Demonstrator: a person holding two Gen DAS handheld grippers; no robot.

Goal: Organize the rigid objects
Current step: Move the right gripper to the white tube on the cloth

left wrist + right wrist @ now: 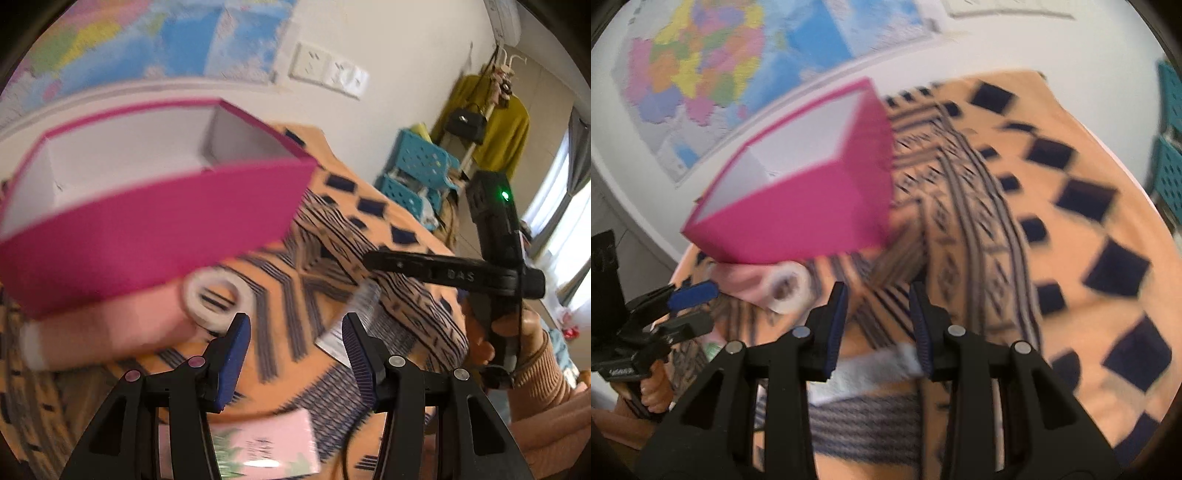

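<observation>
Magenta box (155,225), open-topped with white inner walls, sits on the orange patterned cloth (388,236); taken as landmark. White tape ring (218,299) lies just in front of the box's near wall, beside a pink tube (103,332). Pink card (266,446) lies nearer the camera than the ring. Left gripper (295,354): jaws apart, nothing between them. Right gripper (879,325): jaws partly apart over a whitish flat object (871,369), blurred; contact cannot be judged.
</observation>
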